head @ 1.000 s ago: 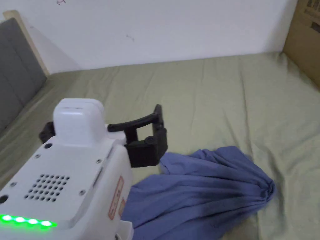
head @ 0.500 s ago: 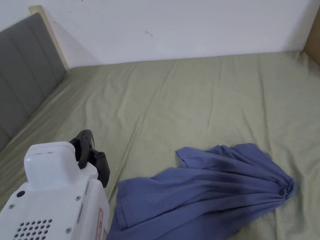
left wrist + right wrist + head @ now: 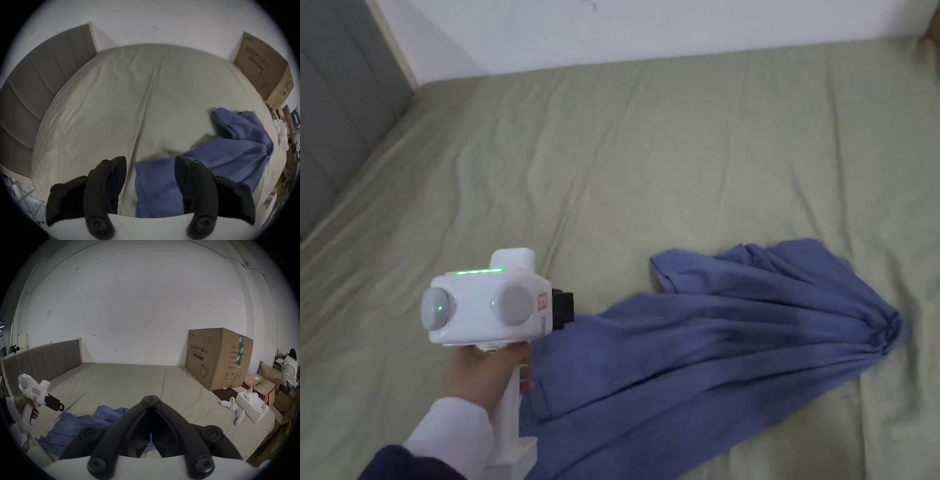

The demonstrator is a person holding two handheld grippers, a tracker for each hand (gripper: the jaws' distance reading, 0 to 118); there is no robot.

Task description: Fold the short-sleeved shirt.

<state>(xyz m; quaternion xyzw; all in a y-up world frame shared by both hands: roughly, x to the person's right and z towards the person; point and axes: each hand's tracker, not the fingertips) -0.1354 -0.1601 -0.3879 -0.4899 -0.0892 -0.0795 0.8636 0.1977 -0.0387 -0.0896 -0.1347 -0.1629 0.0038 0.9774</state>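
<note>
The crumpled blue short-sleeved shirt [image 3: 712, 350] lies bunched on the pale olive-green bed sheet [image 3: 675, 156], near the front edge of the bed and toward its right half. One end of the fabric is gathered into a tight knot-like point at the right [image 3: 887, 331]; the opposite end spreads into a flat corner at the left.

The left gripper [image 3: 150, 183], a white handheld unit with black jaws, is held by the person's left hand [image 3: 481, 375] over that left corner. In the left gripper view its jaws stand wide apart, and a blue shirt edge lies between them; neither jaw presses on the cloth.

The right gripper [image 3: 151, 400] is raised above the shirt, level with the bed. Its jaw tips meet with nothing visible between them.

Open room: the sheet is wrinkled but bare across its centre, rear and left portions. Boundaries: a grey padded headboard [image 3: 45, 356] along the left side, a white wall [image 3: 146, 305] at the rear, and a large brown cardboard box [image 3: 217, 356] standing on the far right corner of the bed. Small white items and a white box [image 3: 250, 405] lie along the right edge.
</note>
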